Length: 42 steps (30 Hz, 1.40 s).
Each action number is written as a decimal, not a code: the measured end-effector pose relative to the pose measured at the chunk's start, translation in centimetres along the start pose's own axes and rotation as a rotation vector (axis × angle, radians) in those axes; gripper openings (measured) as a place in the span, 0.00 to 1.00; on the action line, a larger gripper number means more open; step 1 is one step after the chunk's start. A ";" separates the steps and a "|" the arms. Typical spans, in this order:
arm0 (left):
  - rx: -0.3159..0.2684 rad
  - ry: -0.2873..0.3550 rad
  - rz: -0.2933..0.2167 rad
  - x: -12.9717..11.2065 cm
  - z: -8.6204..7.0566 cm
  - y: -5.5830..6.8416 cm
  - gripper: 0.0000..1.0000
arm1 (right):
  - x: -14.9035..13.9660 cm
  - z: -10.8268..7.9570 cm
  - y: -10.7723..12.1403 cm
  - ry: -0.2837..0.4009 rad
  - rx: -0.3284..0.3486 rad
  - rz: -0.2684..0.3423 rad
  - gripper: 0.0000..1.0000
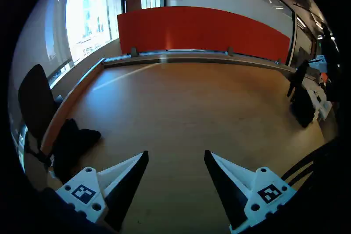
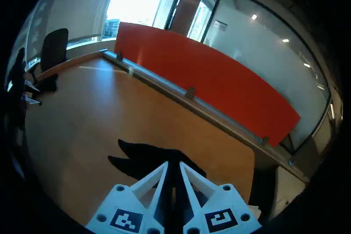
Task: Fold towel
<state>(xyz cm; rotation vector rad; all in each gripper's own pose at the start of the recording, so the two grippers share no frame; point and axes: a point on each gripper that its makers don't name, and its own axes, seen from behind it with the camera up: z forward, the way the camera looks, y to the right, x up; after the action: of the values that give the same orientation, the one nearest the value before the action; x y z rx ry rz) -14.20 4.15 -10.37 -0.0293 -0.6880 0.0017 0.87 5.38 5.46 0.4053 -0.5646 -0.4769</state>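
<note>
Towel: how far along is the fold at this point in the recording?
Nothing looks folded yet: the dark towel lies bunched on the wooden table. In hand: the right gripper is closed on its near edge. To do: the left gripper hangs open over bare wood, so the whole fold remains.

— How is your tool standing?
— Your left gripper (image 1: 176, 152) hangs over the wooden table (image 1: 188, 102), its two fingers spread wide, bare wood between them.
— And around you?
— A dark cloth (image 1: 72, 144) lies heaped at the table's left edge, beside a black chair (image 1: 35, 98). A red partition (image 1: 197, 30) runs along the far edge. A dark object (image 1: 302, 102) sits at the right edge.
</note>
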 end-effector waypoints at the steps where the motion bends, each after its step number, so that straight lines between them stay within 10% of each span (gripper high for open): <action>1: 0.001 0.000 0.001 0.0 0.0 0.0 0.94 | -0.1 0.0 0.6 -0.003 -0.006 -0.001 0.05; 23: 0.017 -0.006 0.010 1.0 0.5 1.5 0.94 | -2.6 1.9 11.6 -0.069 -0.086 0.032 0.05; 42: -0.001 -0.007 0.030 1.6 0.8 3.0 0.94 | -5.4 0.8 12.7 -0.113 -0.090 0.046 0.05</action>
<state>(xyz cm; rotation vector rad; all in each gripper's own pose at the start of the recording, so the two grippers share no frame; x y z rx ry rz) -13.39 7.19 -8.81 -0.0402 -0.6949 0.0307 0.39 18.47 10.02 0.2800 -0.6580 -0.4812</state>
